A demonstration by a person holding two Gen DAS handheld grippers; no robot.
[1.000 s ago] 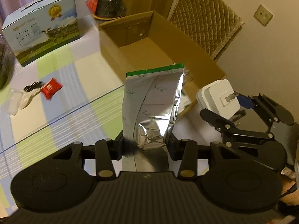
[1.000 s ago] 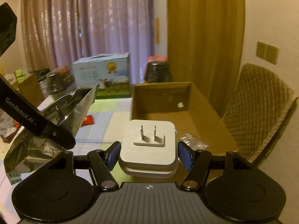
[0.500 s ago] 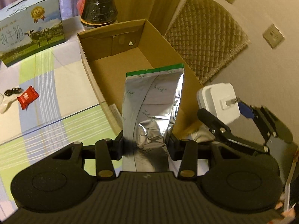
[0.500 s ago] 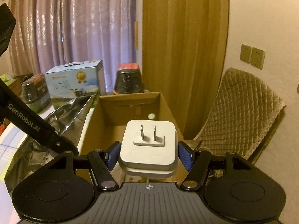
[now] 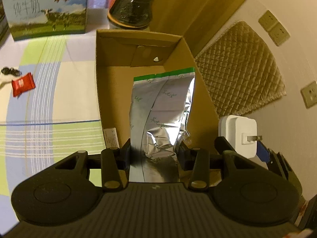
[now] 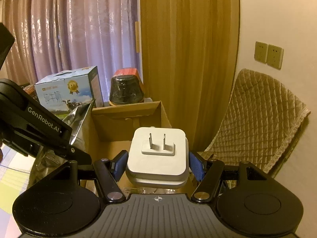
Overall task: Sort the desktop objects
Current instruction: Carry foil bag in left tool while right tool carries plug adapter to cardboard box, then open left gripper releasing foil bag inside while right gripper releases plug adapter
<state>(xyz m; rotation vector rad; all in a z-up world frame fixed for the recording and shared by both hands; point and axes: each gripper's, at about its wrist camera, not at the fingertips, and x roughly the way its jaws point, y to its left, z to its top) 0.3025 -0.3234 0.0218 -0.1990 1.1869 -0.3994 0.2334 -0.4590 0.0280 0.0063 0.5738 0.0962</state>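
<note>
Holding a shiny bag [image 5: 160,119] in our left gripper [image 5: 154,154], we have it over the open box [image 5: 99,75]. The two black fingers [image 5: 125,154] press on the bag's bottom end from both sides, so they are clamped on it. The bag sticks out straight ahead of the fingers, and its green top edge points to the far wall of the box. The bag is crinkled near the fingers and smoother farther out. Below the bag we see the brown floor of the box.

Our right gripper [image 6: 157,163] holds a white plug [image 6: 157,154]. Its blue pads [image 6: 196,166] squeeze the plug on the left and right sides. The plug's two metal prongs point ahead, away from the fingers. In the left view the plug sits off to the right of our left fingers, just beside the right wall of the box. In the right view the box lies ahead of and under the plug, and the bag shows to the left of the fingers.

To the left of the left fingers, out on the striped cloth [image 5: 49,99], lies a small red packet [image 5: 22,84]. Past the box stand a milk carton [image 5: 47,10] and a dark jar [image 5: 130,10]. To the right of the box is a quilted chair [image 5: 241,69].
</note>
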